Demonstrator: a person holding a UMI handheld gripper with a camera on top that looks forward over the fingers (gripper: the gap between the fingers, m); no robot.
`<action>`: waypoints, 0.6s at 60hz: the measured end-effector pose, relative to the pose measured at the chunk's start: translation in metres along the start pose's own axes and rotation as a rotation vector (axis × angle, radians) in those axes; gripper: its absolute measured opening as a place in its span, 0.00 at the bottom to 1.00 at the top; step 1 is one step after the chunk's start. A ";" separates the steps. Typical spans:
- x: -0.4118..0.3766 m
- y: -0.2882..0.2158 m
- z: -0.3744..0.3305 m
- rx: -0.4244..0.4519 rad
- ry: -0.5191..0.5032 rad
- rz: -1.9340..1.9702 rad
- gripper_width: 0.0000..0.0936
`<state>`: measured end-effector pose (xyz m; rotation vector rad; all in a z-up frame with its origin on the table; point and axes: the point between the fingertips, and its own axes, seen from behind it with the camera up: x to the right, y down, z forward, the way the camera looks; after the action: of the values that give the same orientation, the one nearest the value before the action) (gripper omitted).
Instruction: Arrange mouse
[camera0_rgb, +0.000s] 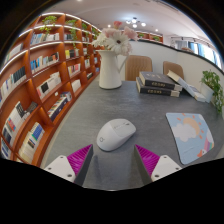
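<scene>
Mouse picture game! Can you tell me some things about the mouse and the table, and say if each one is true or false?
1. The white mouse lies on the grey table, just ahead of the tool. True.
2. The tool is squeezing the mouse. False: its fingers are open and the mouse lies beyond them, untouched.
3. The mouse sits on the mouse pad. False: it lies on the bare table beside the pad.
4. A white vase of flowers stands beyond the mouse. True.
5. The stack of books lies under the vase. False: the books lie apart from it on the table.
</scene>
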<state>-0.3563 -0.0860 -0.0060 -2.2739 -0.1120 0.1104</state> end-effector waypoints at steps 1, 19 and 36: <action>-0.002 -0.002 0.004 -0.002 0.000 0.001 0.88; -0.024 -0.044 0.065 -0.020 -0.008 -0.009 0.86; -0.024 -0.058 0.088 -0.050 0.017 -0.041 0.56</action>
<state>-0.3927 0.0153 -0.0181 -2.3207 -0.1546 0.0673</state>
